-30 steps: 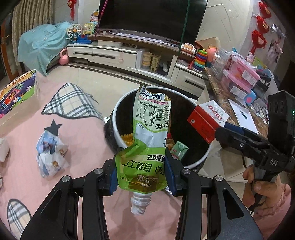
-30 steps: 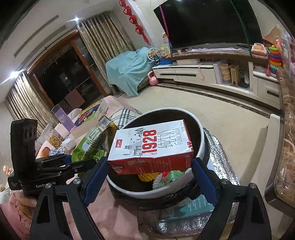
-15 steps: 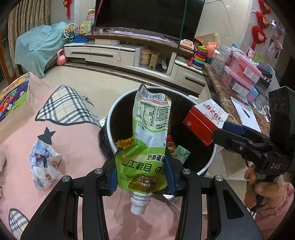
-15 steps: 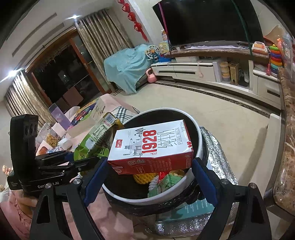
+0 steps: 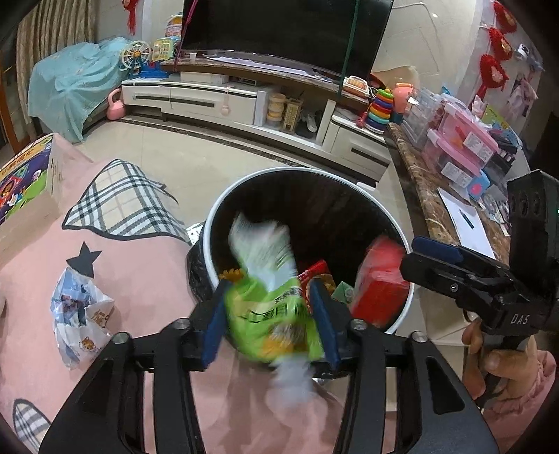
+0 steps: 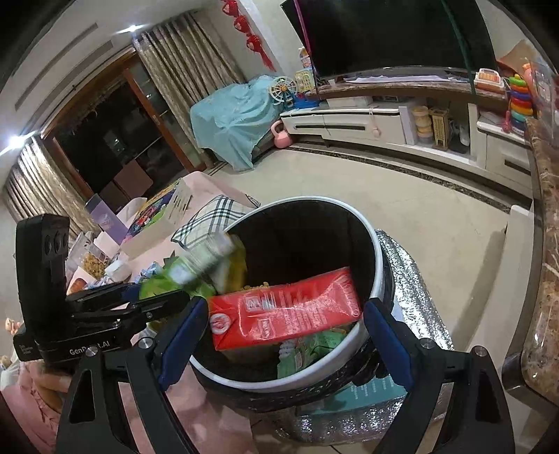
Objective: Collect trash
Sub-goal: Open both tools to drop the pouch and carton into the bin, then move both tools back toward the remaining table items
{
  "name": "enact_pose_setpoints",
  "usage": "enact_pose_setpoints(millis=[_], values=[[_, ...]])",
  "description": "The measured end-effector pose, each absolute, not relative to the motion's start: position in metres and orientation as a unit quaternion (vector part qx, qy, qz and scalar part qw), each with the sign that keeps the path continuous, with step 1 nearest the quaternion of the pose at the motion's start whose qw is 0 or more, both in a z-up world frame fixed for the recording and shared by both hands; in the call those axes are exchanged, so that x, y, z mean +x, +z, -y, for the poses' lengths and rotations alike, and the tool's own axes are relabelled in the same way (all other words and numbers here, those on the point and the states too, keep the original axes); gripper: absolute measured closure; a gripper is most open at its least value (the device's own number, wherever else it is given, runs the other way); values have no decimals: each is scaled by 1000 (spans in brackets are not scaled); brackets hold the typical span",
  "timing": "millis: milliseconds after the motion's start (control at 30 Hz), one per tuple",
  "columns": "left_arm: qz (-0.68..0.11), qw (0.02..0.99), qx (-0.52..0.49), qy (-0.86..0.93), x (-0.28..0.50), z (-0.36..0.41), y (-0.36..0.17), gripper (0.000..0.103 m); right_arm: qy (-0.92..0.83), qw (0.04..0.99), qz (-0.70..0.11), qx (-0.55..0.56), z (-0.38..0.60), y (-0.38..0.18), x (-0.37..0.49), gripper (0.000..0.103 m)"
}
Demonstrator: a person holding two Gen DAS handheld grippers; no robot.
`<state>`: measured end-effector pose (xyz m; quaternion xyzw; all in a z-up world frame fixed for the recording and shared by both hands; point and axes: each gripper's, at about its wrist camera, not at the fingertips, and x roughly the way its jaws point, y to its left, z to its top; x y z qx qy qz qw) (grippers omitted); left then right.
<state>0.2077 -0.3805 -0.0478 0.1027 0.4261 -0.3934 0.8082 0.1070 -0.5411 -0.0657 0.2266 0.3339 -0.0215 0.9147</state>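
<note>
Left fingers (image 5: pixel 213 316): opening; blurred green pouch (image 5: pixel 269 300) between them, no longer pinched.
Right fingers (image 6: pixel 178 340): spread wide; red carton (image 6: pixel 284 309), earlier clamped level, now loose, tilted inside the bin (image 6: pixel 375 251).
Count: one pouch, one carton, one crumpled wrapper (image 5: pixel 80 310) on pink mat (image 5: pixel 139 279).

— What's along the far wall?

— A large black television screen (image 5: pixel 286 31) above a long white low cabinet with a brown top (image 5: pixel 216 94), on a pale tiled floor (image 6: pixel 349 181). Red knotted hangings (image 5: pixel 492 66) decorate the white wall.

— And the left side?

— A piece of furniture under a light blue cloth (image 6: pixel 230 115), beige patterned curtains (image 6: pixel 181 56), and a dark glass door in a brown wooden frame (image 6: pixel 115 139). A bright ceiling spotlight (image 6: pixel 134 29) glares overhead.

— Anything nearer?

— A pink cloth with checked patches and a black star (image 5: pixel 115 244), and a brown marbled counter (image 5: pixel 422 185) on the right.
</note>
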Motion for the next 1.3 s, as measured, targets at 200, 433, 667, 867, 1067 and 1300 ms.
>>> enact_pose_setpoints(millis=[200,433,667,867,1067,1300], values=[[-419,815,70,-394,204,362,-43,45,-18,919,-321,229,534,-58,99,11],[-419,824,34,-381,189,325,-47,42,-3,920,-313,237,511,-55,88,11],[-428,837,-8,-342,175,266,-59,41,20,920,-309,240,479,-56,80,10],[-419,854,-24,-308,164,218,-61,40,45,918,-310,245,443,-58,78,9],[-418,866,-46,-271,156,171,-67,35,73,915,-316,238,407,-58,81,8],[-420,875,-57,-233,154,127,-75,35,99,910,-331,230,363,-64,89,7]])
